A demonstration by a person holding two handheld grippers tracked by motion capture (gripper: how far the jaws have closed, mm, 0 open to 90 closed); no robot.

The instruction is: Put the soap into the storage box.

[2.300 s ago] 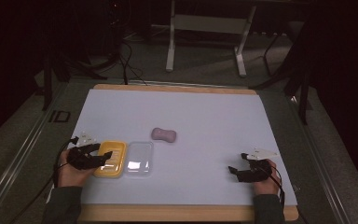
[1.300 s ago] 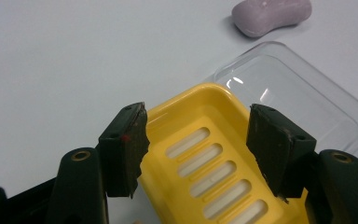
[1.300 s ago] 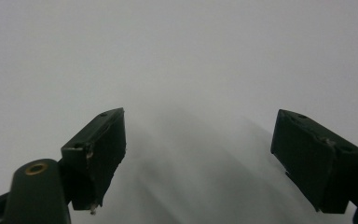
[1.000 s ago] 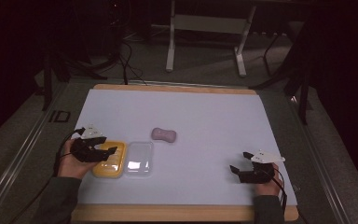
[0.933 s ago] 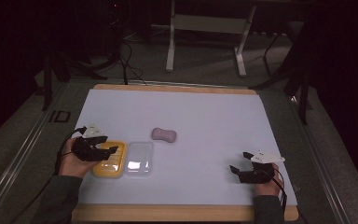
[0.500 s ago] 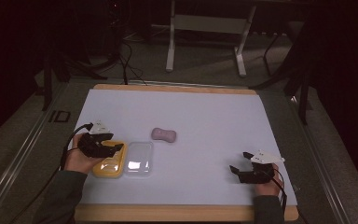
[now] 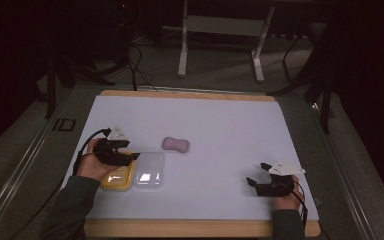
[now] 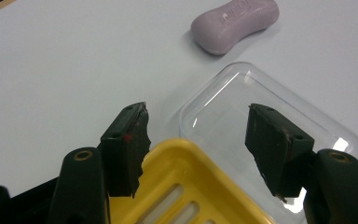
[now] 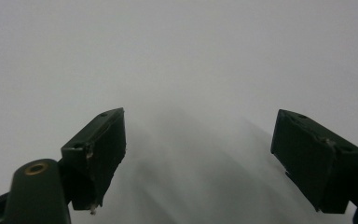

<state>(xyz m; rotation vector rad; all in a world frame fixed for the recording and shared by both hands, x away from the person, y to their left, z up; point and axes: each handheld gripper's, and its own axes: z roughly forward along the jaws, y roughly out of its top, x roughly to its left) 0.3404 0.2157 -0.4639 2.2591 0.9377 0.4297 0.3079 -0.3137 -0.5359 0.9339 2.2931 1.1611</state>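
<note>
From the high view I see my left gripper (image 7: 130, 156) over the far end of the yellow soap dish (image 7: 116, 176), which sits on the counter (image 7: 220, 120) with the clear lid (image 7: 148, 170) touching its right side and the pink soap (image 7: 175, 144) beyond the lid, near it. My right gripper (image 7: 256, 174) rests well to the right of the dish. In the left gripper view the fingers (image 8: 126, 144) have just been opening and stand apart with nothing clamped, above the dish (image 8: 186, 186) and lid (image 8: 270, 116); the soap (image 8: 235, 23) lies past them. In the right gripper view the fingers (image 9: 98, 149) are wide apart over bare counter (image 9: 177, 56).
</note>
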